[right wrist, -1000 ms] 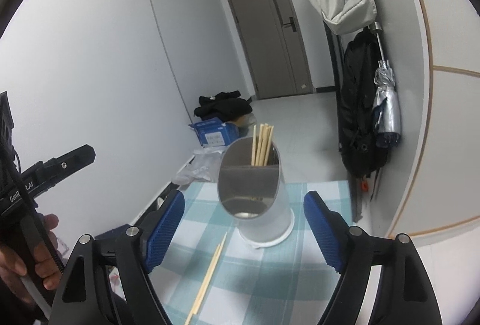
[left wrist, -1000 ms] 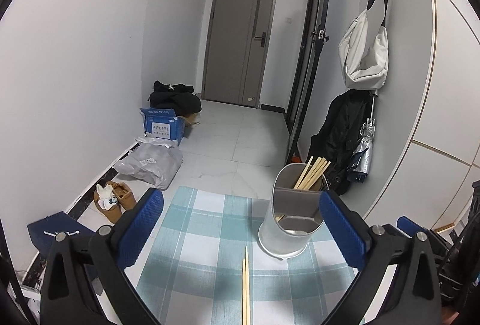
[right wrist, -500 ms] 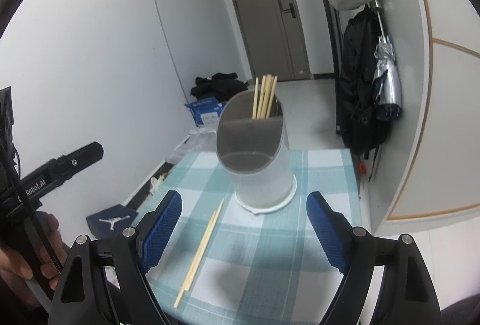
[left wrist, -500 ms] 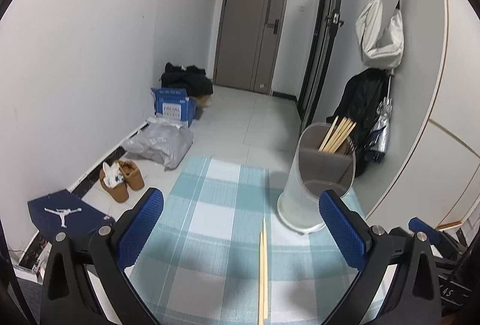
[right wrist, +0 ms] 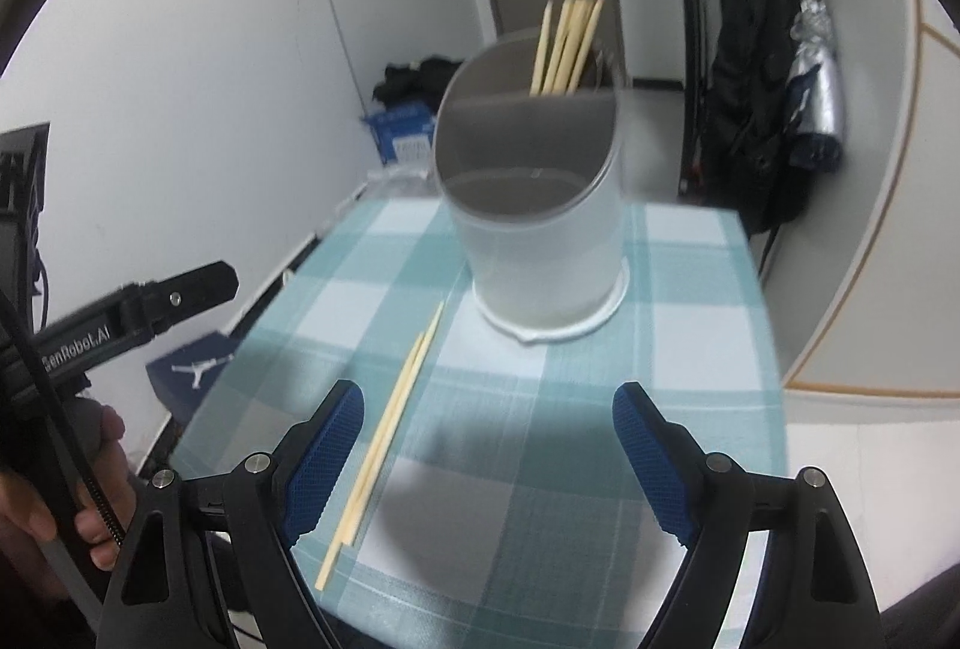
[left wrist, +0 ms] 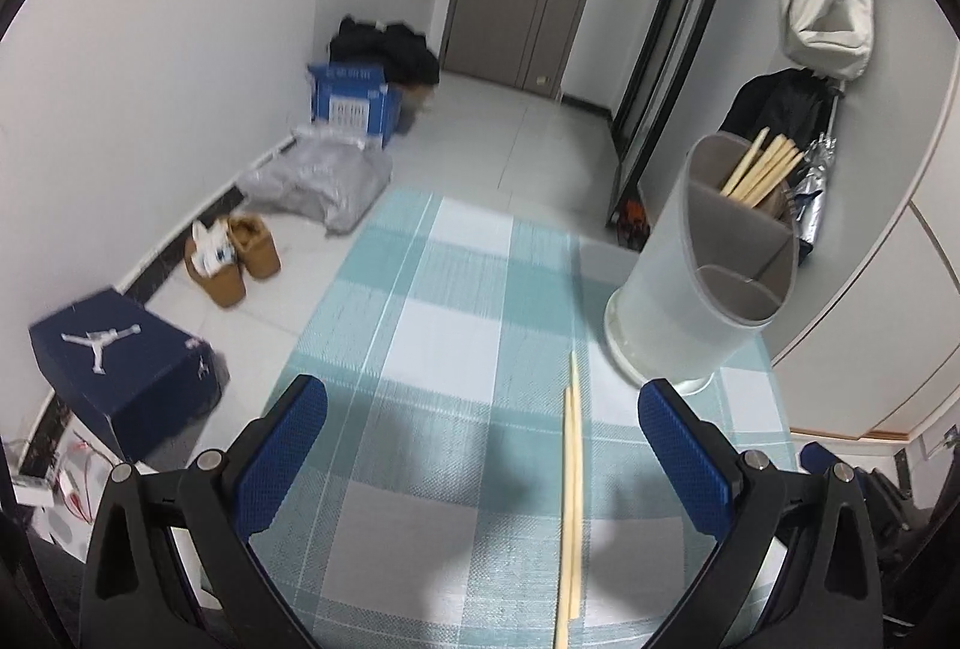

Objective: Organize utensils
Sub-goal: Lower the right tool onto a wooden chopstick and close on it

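Note:
A pair of pale wooden chopsticks lies flat on the teal checked tablecloth, also in the right wrist view. A frosted white utensil holder stands on the cloth, with several chopsticks in its rear compartment; its front compartment looks empty. It shows in the right wrist view too. My left gripper is open and empty above the loose chopsticks. My right gripper is open and empty, the chopsticks near its left finger.
The table is small; its edges are close on all sides. Beyond it on the floor are a dark blue shoe box, brown shoes, a grey bag and a blue carton. A black jacket hangs on the right wall.
Both grippers have tilted down toward the table. The loose chopsticks and the holder now appear nearer and larger. Both grippers stayed open.

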`<action>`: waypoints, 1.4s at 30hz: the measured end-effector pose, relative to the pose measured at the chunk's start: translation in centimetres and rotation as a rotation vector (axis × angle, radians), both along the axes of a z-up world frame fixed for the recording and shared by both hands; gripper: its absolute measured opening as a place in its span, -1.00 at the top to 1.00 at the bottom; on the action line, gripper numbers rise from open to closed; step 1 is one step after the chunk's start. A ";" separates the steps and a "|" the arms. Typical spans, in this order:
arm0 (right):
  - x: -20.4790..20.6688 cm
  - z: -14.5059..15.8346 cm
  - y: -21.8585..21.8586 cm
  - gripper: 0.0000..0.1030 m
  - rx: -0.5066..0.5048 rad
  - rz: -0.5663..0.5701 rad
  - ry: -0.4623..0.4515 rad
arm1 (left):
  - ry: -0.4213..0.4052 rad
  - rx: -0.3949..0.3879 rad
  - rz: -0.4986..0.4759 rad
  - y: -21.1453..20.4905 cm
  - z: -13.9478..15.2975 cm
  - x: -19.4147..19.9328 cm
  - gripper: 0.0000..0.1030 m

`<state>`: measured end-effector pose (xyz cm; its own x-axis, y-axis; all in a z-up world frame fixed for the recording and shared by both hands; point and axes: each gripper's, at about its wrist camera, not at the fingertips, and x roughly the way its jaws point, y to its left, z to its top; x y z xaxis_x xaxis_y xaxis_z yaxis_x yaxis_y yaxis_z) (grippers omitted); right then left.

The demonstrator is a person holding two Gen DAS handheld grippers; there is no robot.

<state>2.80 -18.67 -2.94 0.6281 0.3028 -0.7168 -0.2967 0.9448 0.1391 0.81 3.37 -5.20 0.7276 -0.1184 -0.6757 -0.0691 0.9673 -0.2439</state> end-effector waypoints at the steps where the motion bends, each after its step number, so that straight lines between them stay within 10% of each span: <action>1: 0.4 -0.5 0.3 -0.66 -0.006 0.002 0.015 | 0.014 -0.003 0.004 0.1 -0.3 0.2 -0.98; 19: 4.5 -7.2 5.8 -0.37 -0.131 0.082 0.208 | 0.164 -0.125 0.125 5.2 -2.6 3.0 -0.98; 42: 4.4 -7.7 10.3 0.89 -0.277 0.125 0.232 | 0.163 -0.154 0.178 6.7 -2.6 2.5 -0.98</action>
